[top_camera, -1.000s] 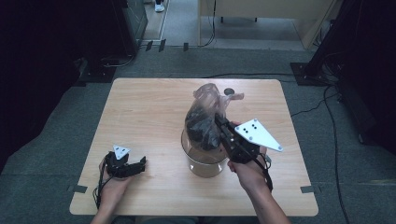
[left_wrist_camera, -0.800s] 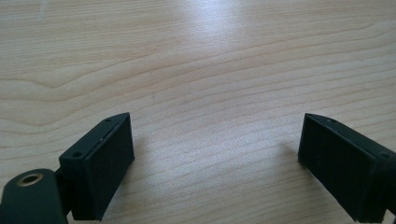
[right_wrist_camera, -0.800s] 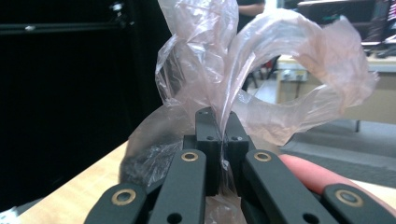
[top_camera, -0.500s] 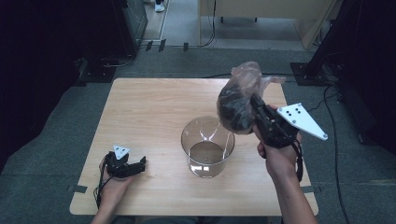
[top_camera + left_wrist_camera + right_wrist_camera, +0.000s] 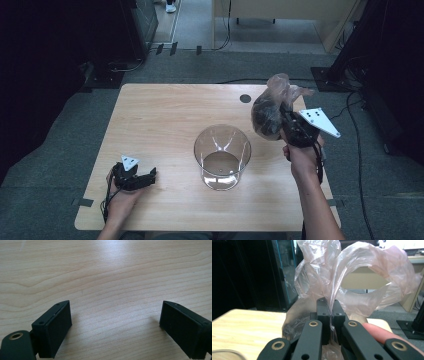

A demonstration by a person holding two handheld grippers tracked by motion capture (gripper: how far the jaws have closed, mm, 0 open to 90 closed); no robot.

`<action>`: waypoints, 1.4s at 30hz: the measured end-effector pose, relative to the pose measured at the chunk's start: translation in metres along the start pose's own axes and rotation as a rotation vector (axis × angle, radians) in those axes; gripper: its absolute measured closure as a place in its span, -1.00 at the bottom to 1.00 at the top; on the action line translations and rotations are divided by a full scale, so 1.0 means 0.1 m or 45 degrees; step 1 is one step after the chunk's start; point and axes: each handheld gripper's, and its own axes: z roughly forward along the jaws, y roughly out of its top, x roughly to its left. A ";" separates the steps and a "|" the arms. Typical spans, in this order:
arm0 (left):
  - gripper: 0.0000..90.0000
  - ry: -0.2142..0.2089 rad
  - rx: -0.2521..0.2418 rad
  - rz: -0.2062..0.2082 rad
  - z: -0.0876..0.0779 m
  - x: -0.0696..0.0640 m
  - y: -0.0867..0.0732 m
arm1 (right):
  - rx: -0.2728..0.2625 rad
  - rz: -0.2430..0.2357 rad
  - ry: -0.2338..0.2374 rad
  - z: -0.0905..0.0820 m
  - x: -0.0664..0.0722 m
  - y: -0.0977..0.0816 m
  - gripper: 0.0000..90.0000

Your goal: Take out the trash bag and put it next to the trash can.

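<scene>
One plastic bag (image 5: 270, 112) now farther right of one glass jar (image 5: 222, 156)

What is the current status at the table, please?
Right tongs shut on plastic bag, held up right of the glass bowl. Left tongs open, resting on table. Nothing in the way.

Overhead light's bright on the wooden table (image 5: 150, 125), with glare up top in the left gripper view; surroundings pretty dark, high view soft.
</scene>
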 end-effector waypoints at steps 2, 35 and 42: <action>-0.77 0.000 0.002 0.001 0.00 0.00 0.00 | 0.021 -0.020 0.002 0.15 -0.02 -0.09 0.99; -0.77 -0.005 -0.003 0.001 0.00 0.00 0.00 | 0.169 0.047 0.314 0.55 -0.17 -0.87 -0.57; -0.77 -0.005 -0.003 0.001 0.00 0.00 0.00 | 0.216 -0.025 0.354 0.48 -0.19 -0.95 -0.80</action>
